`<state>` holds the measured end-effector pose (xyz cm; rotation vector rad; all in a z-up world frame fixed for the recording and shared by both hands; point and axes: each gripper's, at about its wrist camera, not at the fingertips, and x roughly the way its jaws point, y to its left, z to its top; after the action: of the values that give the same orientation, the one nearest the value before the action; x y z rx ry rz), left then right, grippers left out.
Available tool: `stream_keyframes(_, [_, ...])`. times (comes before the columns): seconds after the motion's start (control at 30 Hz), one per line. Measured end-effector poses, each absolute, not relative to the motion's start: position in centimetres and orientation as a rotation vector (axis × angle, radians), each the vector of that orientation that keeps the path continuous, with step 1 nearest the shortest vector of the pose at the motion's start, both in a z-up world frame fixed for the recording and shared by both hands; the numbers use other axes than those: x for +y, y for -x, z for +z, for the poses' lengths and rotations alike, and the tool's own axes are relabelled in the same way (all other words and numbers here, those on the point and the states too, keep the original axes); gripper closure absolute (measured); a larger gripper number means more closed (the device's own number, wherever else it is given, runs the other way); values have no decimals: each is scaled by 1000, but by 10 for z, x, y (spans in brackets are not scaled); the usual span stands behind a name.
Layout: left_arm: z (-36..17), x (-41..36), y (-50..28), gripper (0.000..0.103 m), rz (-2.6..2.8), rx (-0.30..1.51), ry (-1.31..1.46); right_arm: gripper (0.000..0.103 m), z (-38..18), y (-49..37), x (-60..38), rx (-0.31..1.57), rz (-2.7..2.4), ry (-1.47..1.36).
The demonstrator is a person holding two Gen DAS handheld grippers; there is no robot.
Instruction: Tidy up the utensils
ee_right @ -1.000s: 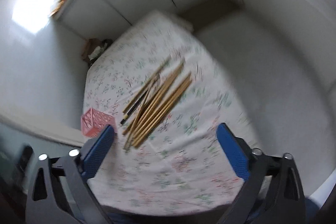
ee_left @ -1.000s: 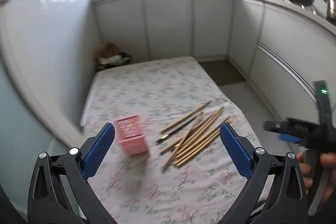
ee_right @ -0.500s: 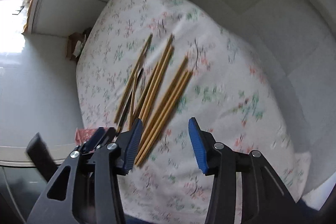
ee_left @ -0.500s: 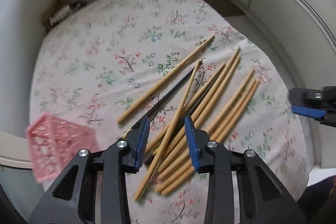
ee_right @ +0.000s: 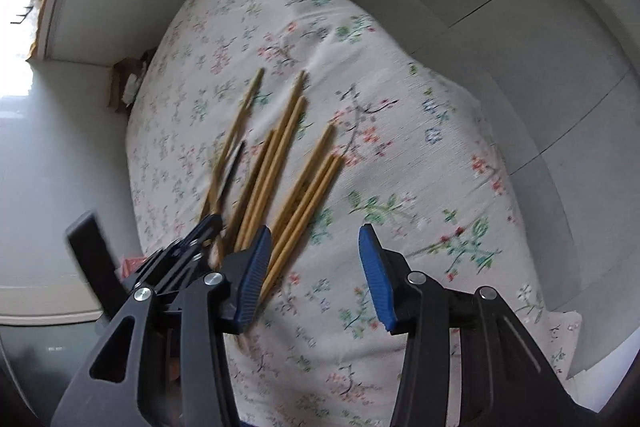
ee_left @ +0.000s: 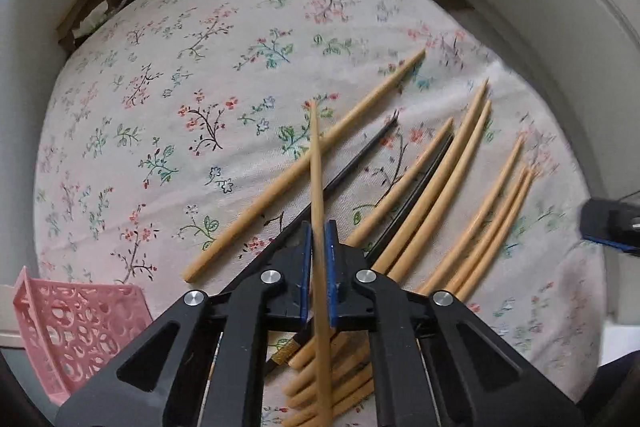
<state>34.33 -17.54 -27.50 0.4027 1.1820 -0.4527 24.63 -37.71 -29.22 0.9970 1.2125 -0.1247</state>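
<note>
floral tablecloth (ee_left: 168, 75) across the whole surface. pink perforated basket (ee_left: 76, 331) at near left edge. loose wooden chopsticks (ee_left: 452, 187) fanned centre to right, black chopstick (ee_left: 360, 157) among them. left gripper (ee_left: 316, 259) clamped on one wooden chopstick (ee_left: 316, 163), tip pointing far. right gripper (ee_right: 316, 275) parted, holding nothing, over near cloth.

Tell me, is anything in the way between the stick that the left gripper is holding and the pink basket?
Nothing visible is. The left gripper pinches one wooden chopstick, and only bare flowered tablecloth lies between it and the pink basket.
</note>
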Motion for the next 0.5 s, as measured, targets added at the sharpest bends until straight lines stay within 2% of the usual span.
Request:
stream_keyframes(0.13, [-242,-159,-341,97,-466,1105,-298,73,-299,-253,-372,1224,-113,-988])
stream_keyframes(0.5, [-149,-120,-284,97,-473,805,-131,75,-314,-285,-326,1264,-85,-823])
